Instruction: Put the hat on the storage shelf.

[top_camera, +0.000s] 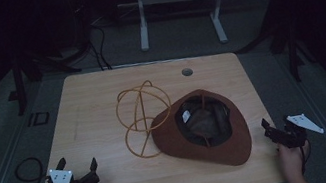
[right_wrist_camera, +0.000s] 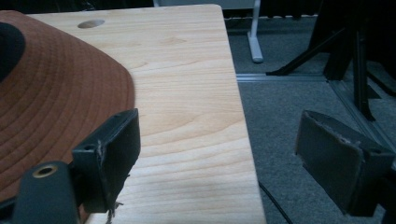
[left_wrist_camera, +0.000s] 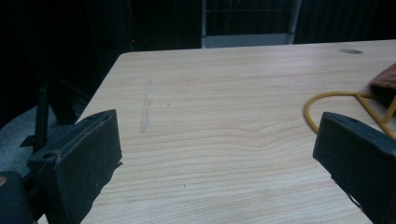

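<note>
Both tongs are resting at the near table corners, nothing gripped. The left tongs are sitting at 7 o'clock with jaws spread wide over bare wood; the right tongs are sitting at 4 o'clock, jaws likewise apart, straddling the table's right edge. The brown hat is lying brim-up, right of centre, its brim just beside the right tongs' inner jaw but apparently not touching. The yellow wire stand is lying on its side at the hat's 10 o'clock, its frame meeting the brim. Judgement: work is at its start; standing the frame and placing the hat on it probably remain.
</note>
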The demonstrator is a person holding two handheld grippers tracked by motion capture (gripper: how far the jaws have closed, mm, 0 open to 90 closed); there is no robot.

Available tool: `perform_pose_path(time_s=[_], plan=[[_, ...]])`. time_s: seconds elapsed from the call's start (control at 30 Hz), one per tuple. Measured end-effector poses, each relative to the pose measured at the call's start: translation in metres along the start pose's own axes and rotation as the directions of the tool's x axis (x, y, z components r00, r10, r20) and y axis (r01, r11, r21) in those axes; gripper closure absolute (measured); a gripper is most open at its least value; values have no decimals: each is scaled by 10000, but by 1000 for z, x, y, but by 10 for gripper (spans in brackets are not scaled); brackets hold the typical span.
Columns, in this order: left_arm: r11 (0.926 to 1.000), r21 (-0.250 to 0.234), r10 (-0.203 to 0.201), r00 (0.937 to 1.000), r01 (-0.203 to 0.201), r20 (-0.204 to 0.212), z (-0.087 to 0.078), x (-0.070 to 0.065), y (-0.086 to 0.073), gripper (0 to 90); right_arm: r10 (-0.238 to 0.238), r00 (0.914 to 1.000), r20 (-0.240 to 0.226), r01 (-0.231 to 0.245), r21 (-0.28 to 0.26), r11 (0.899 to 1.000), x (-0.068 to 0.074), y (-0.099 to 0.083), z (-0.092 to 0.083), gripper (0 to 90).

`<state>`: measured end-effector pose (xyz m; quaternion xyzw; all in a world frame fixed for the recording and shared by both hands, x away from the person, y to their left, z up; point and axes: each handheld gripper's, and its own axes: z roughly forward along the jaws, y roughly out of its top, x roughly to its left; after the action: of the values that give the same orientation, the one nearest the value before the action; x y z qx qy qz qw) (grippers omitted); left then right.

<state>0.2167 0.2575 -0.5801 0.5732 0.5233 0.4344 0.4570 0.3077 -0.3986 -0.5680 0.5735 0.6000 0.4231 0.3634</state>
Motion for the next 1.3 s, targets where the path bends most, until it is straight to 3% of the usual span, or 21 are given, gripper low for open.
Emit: perform_pose_path(time_s=[0.17,0.27,0.37,0.43,0.53,0.63,0.73,1.1,1.3], plan=[[9999,-26,120,9999,-120,38,-1,-2,1,17,332,9987,377,-333,5,9994,-2,0,0,143],[10000,10,19,10000,-19,60,0,-1,1,17,189,9992,340,-198,249,9995,0,1,0,143],[10000,66,-1,10000,1,58,1,0,0,17,239,9997,102,-244,531,9983,2,5,-2,142],[10000,-6,-20,9999,20,108,0,1,0,17,218,9997,-63,-216,395,9990,5,8,-5,142],[10000,-9,6,9999,-6,171,0,1,0,17,-139,9988,-468,169,654,9977,10,14,-5,139],[10000,38,31,9998,-31,191,0,0,0,17,-160,9963,-843,220,711,9972,16,24,-5,140],[9999,97,69,9998,-71,193,0,-1,0,17,-319,9956,-876,376,640,9972,20,31,-5,140],[9993,193,325,9987,-332,386,2,-4,0,17,-795,9818,-1728,894,508,9947,43,72,2,136],[9987,247,432,9981,-443,442,2,-5,1,17,-953,9766,-1927,1069,503,9930,61,90,9,134]])
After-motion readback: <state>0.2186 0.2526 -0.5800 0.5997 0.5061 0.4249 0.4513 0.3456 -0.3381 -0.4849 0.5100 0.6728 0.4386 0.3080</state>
